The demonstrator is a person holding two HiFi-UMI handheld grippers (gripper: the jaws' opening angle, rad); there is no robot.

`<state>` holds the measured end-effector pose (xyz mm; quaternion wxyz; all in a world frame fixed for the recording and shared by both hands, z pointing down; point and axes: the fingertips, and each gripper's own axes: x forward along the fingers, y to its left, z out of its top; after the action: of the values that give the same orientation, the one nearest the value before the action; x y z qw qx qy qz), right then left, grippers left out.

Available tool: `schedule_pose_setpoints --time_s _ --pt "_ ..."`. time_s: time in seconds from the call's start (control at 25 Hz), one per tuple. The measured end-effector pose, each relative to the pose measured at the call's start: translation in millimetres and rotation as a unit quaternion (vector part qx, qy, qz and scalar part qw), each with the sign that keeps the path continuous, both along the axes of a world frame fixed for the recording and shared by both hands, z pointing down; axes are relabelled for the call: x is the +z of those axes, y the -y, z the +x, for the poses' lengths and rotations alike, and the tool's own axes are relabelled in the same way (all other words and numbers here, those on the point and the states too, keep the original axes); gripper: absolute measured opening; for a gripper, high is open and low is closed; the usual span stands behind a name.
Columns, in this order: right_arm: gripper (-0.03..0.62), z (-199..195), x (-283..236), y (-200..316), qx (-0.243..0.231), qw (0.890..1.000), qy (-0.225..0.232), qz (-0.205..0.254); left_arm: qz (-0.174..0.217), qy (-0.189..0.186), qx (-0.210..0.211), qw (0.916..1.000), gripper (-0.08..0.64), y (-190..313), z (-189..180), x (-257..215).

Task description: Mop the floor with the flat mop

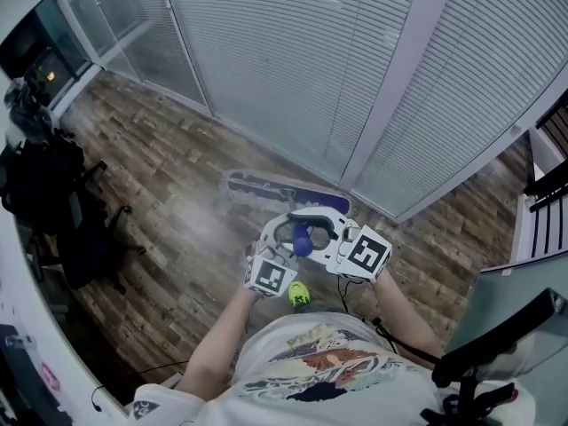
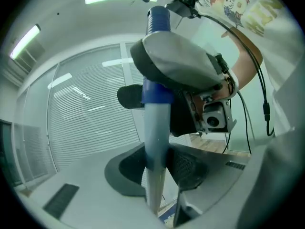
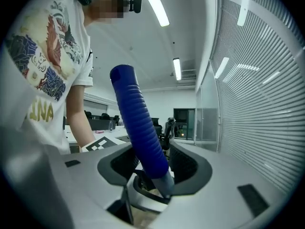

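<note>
Head view is showing the wooden floor point(image 1: 169, 176) spreading left and far toward a glass wall with blinds point(image 1: 293, 60), and the flat mop point(image 1: 286, 191) is lying with its head flat on the boards, far from the person and just near the foot of that wall. The step in hand is looking like a mopping stroke under way, with the head out at the far end of its reach. The next move is probably calling for drawing or sweeping the head across boards not yet covered, perhaps to the left, while keeping it pressed flat and steering it off the wall's base and the dark chairs point(image 1: 62, 211) at the far left.

The mop head is showing as a long, narrow, dark blue-purple pad with a pale edge. A hazy, paler stretch of floor is lying to its left, which may be damp. The pole point(image 2: 155, 142) is running pale and smooth up to a blue collar point(image 2: 157, 92), and the top is ending in a dark blue ribbed grip point(image 3: 138, 123).

Both grippers are sitting close together near the person's body. The left gripper point(image 2: 159, 163) is clamping its dark pads on the pale pole, one pad on each side. The right gripper point(image 3: 152, 163) is closing on the ribbed grip just above, its jaws standing wider round that thicker part.
</note>
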<state>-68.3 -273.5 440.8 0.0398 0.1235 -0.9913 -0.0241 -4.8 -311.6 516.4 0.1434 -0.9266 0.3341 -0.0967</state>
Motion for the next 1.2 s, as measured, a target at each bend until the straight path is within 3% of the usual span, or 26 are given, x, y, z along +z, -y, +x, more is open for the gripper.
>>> schedule_pose_setpoints --time_s 0.24,0.44,0.72,0.84,1.2 --pt "0.178 12.2 8.8 -35.0 0.035 0.999 -0.018 0.002 -0.031 0.040 0.022 0.9985 0.100 -32.8 12.5 7.9" --pt "0.179 -2.8 32.7 -111.9 0.044 0.999 -0.015 -0.023 -0.057 0.084 0.025 0.9945 0.100 -106.2 0.9 33.1" --pt "0.198 -47.6 36.8 -239.4 0.006 0.997 0.036 -0.065 -0.062 0.041 0.013 0.9971 0.101 -231.6 -41.7 33.7" --pt "0.198 -57.6 34.0 -293.0 0.002 0.997 0.031 -0.065 -0.065 0.027 0.009 0.9975 0.101 -285.4 -51.2 31.1" --pt "0.199 -38.5 25.9 -417.2 -0.006 0.997 0.025 -0.072 -0.073 0.002 0.008 0.9973 0.107 -410.5 -34.3 22.3"
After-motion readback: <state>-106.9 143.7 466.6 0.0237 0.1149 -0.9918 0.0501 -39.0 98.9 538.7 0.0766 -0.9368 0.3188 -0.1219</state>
